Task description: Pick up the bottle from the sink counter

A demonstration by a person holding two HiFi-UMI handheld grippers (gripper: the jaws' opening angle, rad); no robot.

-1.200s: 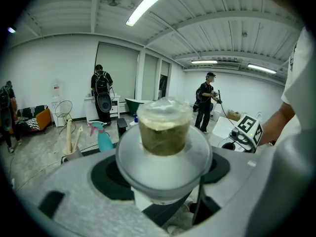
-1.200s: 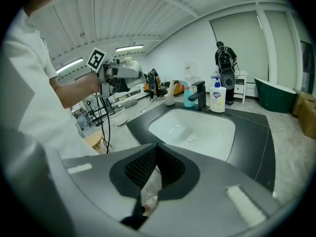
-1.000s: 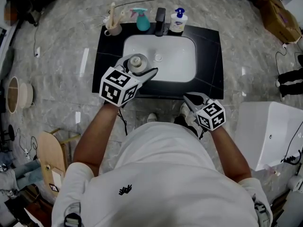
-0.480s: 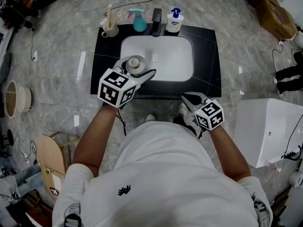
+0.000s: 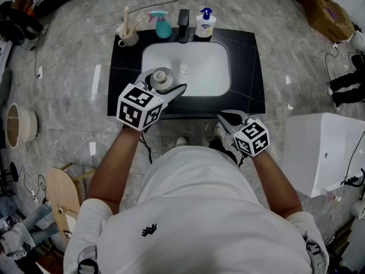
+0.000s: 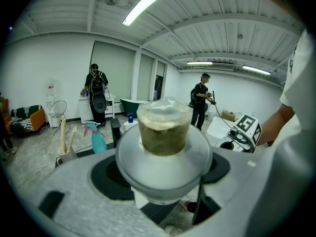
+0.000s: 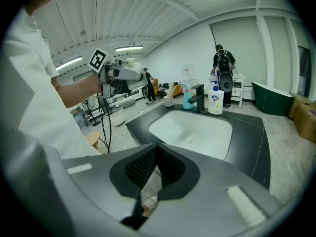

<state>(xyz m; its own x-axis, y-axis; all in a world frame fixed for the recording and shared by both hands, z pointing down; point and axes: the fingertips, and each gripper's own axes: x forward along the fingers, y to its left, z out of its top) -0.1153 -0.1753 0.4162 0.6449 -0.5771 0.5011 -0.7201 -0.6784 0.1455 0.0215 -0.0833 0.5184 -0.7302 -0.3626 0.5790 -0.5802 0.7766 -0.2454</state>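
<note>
Left gripper view: left gripper has its 2 jaws clamped on the bottle, held above the sink counter's front-left part. Right gripper is pinched together, empty.

The counter is black, the sink white, the floor grey marbled. Teal spray bottle; white soap bottle with blue pump. The bottle is frosted white with a brownish top.
</note>
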